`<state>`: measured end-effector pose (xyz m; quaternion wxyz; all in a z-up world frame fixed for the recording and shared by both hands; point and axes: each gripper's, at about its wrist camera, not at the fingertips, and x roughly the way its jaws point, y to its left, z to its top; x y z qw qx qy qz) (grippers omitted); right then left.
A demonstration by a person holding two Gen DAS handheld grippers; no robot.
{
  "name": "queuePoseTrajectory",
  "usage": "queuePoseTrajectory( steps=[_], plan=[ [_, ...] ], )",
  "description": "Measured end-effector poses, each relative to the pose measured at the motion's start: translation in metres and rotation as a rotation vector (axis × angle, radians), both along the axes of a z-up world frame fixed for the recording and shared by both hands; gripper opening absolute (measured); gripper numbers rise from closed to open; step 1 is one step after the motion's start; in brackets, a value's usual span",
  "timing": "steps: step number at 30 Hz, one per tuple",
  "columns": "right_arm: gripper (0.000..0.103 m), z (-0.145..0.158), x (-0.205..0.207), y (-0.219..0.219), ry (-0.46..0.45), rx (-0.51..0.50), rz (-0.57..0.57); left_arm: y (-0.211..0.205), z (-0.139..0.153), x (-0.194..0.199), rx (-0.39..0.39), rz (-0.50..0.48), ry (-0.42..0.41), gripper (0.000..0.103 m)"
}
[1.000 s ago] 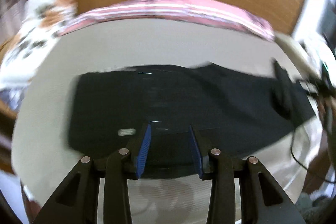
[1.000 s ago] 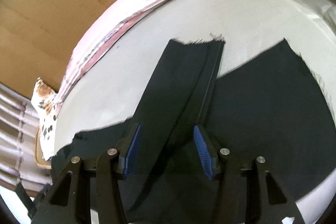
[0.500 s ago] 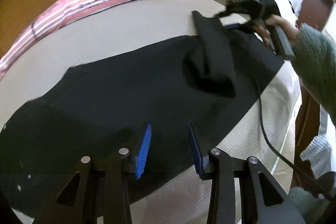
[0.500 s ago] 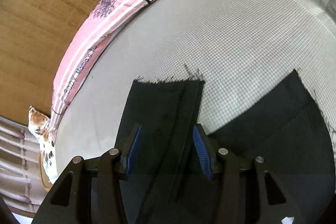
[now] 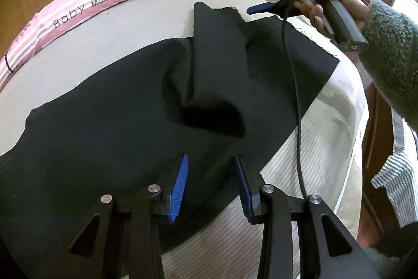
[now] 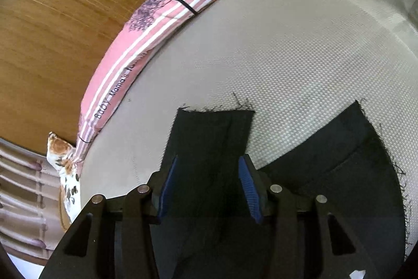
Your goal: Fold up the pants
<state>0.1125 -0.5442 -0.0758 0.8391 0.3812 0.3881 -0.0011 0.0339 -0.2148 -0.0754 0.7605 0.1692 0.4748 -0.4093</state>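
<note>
Black pants [image 5: 117, 109] lie spread across the beige bed. One leg [image 5: 219, 43] is twisted and lies rumpled over the other, its frayed hem at the far side. My left gripper [image 5: 210, 169] is open and empty, low over the pants' near edge. My right gripper [image 5: 257, 0] hovers open above the leg hems, held by a hand in a grey fleece sleeve. In the right wrist view the right gripper [image 6: 207, 174] is open over the rumpled leg [image 6: 211, 137], with the frayed hem just ahead; the other leg [image 6: 352, 161] lies to the right.
A pink striped cloth [image 5: 78, 9] lies along the bed's far edge against a wooden headboard [image 6: 65, 17]. A black cable [image 5: 295, 96] hangs from the right gripper across the pants. The bed's edge [image 5: 350, 148] drops off at right, with striped fabric [image 5: 394, 174] beyond.
The left wrist view has swung right along the pants toward the legs and the right gripper. The right gripper has moved toward the leg hems, jaws still open.
</note>
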Motion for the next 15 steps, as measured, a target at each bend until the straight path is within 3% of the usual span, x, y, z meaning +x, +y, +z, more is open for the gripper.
queuePoseTrajectory(
  steps=[10,13,15],
  plan=[
    [0.04,-0.016,0.025,0.001,0.01,0.01,-0.011,-0.012,-0.008,0.003,0.023,0.038,-0.018,0.038],
    [0.031,-0.021,0.035,0.0,0.007,0.021,-0.019,-0.013,-0.009,0.005,0.023,0.053,-0.018,0.036],
    [0.014,-0.025,0.039,0.0,0.009,0.031,-0.017,-0.013,-0.009,0.006,0.024,0.057,-0.021,0.035]
  ],
)
